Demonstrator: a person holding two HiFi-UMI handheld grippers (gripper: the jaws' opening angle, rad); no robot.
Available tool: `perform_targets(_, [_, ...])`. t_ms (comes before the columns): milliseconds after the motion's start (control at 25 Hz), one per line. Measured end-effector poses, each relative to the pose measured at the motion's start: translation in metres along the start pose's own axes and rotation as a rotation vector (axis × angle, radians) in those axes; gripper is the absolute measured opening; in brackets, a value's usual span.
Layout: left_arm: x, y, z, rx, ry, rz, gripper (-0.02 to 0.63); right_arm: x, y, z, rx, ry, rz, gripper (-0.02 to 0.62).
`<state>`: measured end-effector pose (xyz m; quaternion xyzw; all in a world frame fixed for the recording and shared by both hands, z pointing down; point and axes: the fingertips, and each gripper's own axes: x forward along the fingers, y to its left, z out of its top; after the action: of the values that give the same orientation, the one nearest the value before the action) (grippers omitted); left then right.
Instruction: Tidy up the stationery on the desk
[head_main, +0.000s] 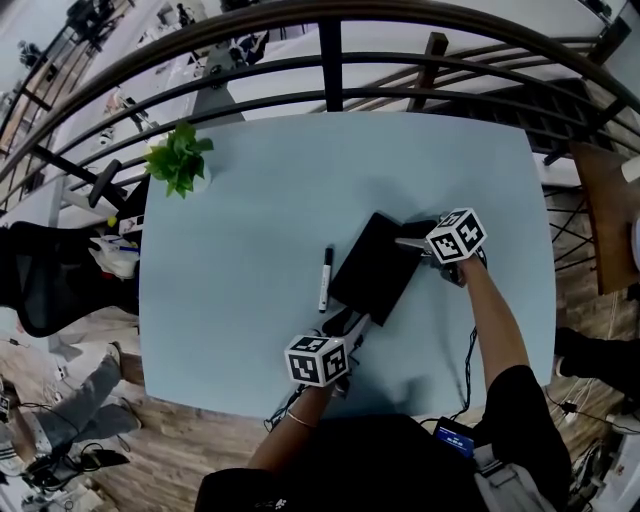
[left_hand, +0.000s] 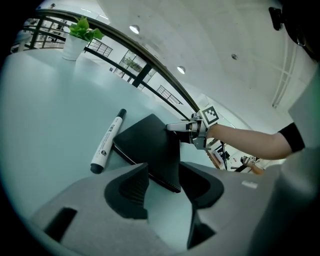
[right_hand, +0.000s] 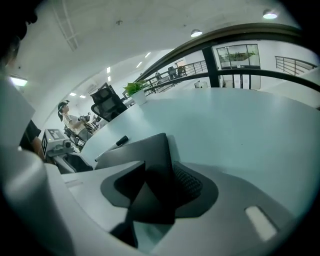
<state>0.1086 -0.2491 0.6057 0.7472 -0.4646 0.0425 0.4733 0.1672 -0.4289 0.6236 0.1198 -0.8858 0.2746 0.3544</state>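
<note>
A person stands at a pale blue table (head_main: 230, 230), seen from above, with a gripper in each hand.

Near the middle of the table lies a black notebook (head_main: 375, 270), set at a slant. Just beside its left edge lies a white marker (head_main: 325, 278) with a black cap, close to the notebook but not on it.

The right gripper (head_main: 408, 243) reaches in from the right. Its fingers are closed on the notebook's far right corner, and its own view shows the cover filling the gap between the jaws and rising at a tilt.

The left gripper (head_main: 352, 322) comes from the near side. Its jaws stand apart, with the notebook's near corner lying between them, not clamped.

The tidying looks barely begun. Nothing is stacked or put away, and no tray, box or holder for stationery shows on the table. The notebook is only gripped at one corner, and the marker lies untouched. Both items remain to be gathered and squared up.

A small potted plant (head_main: 180, 158) stands at the far left corner, well apart from the work. Little stands in the way, though the marker lies so close to the notebook that sliding the notebook left could nudge or roll it.

A dark railing (head_main: 330, 50) curves beyond the far edge. A black office chair (head_main: 40, 280) sits off the table's left side.
</note>
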Motion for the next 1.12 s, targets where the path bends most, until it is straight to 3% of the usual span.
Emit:
perform_targets(80, [0.003, 0.0, 0.003, -0.006, -0.011, -0.007, 0.149, 0.001, 0.002, -0.004, 0.005, 0.013, 0.016, 0.183])
perform_targets(200, [0.009, -0.005, 0.012, 0.03, -0.026, -0.013, -0.001, 0.001, 0.011, -0.015, 0.005, 0.055, 0.057, 0.155])
perform_targets(240, [0.011, -0.005, 0.013, 0.049, -0.015, 0.005, -0.008, 0.0, 0.014, -0.018, 0.003, 0.063, 0.068, 0.149])
perform_targets(440, [-0.007, 0.006, 0.002, 0.111, 0.036, 0.124, -0.006, -0.005, 0.02, -0.021, -0.02, 0.038, 0.046, 0.149])
perform_targets(600, [-0.017, 0.025, -0.006, 0.044, 0.053, 0.184, 0.109, -0.006, 0.019, -0.02, -0.041, 0.045, 0.024, 0.149])
perform_targets(760, [-0.013, 0.029, -0.011, -0.037, 0.056, 0.192, 0.178, -0.006, 0.021, -0.02, -0.052, 0.057, 0.015, 0.14])
perform_targets(1120, [-0.011, 0.036, -0.01, -0.068, 0.057, 0.18, 0.143, -0.003, 0.02, -0.021, -0.023, 0.054, -0.013, 0.133])
